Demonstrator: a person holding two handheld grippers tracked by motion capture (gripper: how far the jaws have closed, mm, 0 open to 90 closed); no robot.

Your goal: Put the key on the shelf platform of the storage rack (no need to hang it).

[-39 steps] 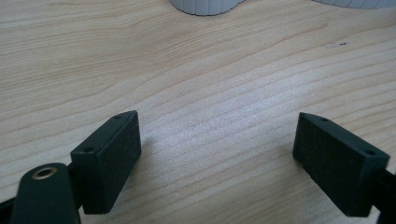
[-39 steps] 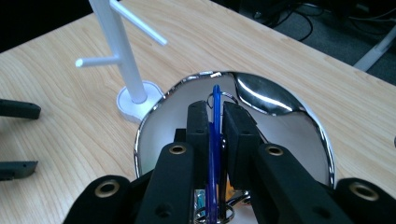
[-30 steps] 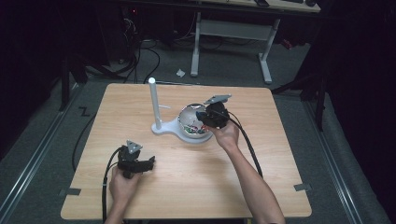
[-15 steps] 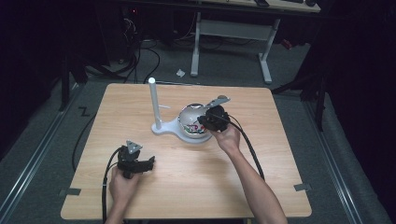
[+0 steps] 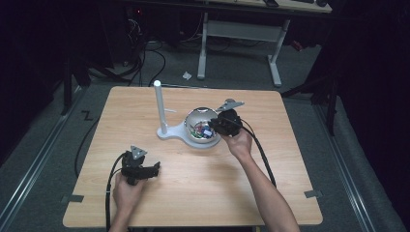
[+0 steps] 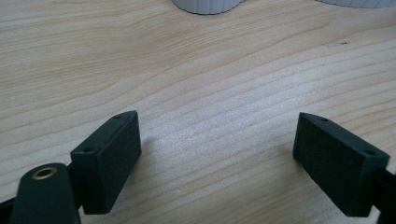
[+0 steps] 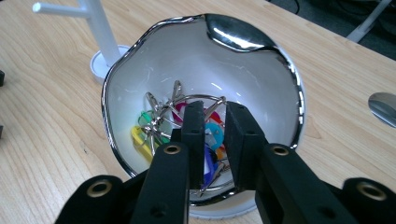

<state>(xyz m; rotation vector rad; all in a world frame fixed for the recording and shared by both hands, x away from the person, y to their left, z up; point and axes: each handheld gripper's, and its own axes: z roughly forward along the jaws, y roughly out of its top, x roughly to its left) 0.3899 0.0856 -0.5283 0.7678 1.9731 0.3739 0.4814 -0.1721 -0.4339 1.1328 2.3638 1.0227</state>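
The bunch of key rings with coloured tags [image 7: 187, 123] lies at the bottom of the white bowl with a silver rim [image 7: 261, 70]; in it there are metal rings and green, yellow, pink, blue and orange tags. The bowl stands near the middle of the wooden surface [image 5: 193, 193], a little toward the far side, and it touches the base of a white stand with an upright post [image 5: 158, 107], which is just at its left in the high view.

The right hand-held gripper [image 7: 215, 119] reaches down into the bowl from the near right rim. Its jaws have just been opening a little; now they stand close together with a narrow gap, and a blue tag shows in this gap. I cannot tell if the pads press on it, so the tag looks to be between them but not clamped. In the high view the right hand-held gripper [image 5: 220, 126] sits over the near right edge of the bowl, with its cable trailing back along the forearm.

The left hand-held gripper [image 6: 217, 154] rests low over the bare surface, well apart from the bowl, near the front left part. Its jaws are wide apart with just wood grain between them.
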